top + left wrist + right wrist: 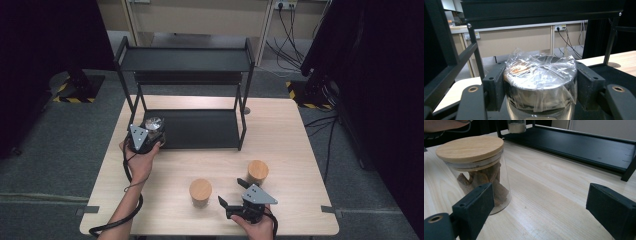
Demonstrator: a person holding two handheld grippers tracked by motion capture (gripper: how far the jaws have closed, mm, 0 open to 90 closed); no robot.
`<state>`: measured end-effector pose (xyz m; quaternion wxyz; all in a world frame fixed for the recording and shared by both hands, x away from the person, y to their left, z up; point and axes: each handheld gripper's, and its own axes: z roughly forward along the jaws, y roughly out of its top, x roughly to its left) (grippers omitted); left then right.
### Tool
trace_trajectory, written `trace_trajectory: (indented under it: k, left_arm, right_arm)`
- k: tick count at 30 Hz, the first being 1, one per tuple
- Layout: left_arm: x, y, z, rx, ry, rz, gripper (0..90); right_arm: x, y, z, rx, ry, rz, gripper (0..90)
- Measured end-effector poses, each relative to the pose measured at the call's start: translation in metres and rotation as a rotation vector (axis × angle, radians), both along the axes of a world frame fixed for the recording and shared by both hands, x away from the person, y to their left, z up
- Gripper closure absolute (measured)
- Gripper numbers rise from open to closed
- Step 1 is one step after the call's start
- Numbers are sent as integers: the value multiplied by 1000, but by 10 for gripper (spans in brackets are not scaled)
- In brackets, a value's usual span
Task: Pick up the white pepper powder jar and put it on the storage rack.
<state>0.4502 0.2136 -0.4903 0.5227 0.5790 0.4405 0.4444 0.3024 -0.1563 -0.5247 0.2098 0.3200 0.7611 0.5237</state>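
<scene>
A glass jar [154,122] capped with crinkled clear film [541,66] stands at the left end of the black rack's lower shelf [200,129]. My left gripper [150,133] is shut on it, its pads [495,86] pressing both sides of the jar. Two wood-lidded jars stand on the table's near half, one at the middle [200,192] and one to its right [258,172]. My right gripper [231,193] rests open between them near the front edge. In the right gripper view the jar of brown pieces [471,152] stands behind the left finger [474,206], outside the gap.
The black two-tier rack [185,59] takes up the back of the light wooden table [290,145]. Its posts [475,50] and upper shelf close in around my left gripper. Cables and dark stands sit on the floor beyond the table.
</scene>
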Motion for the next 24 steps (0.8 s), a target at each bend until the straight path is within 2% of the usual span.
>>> trace_trajectory:
  k: [13, 24]
  left_arm:
    - [7, 3, -10, -15, 8, 22, 346]
    - [10, 3, -11, 0, 5, 23, 346]
  right_arm:
    - [0, 0, 0, -1, -2, 1, 84]
    - [0, 0, 0, 0, -3, 2, 85]
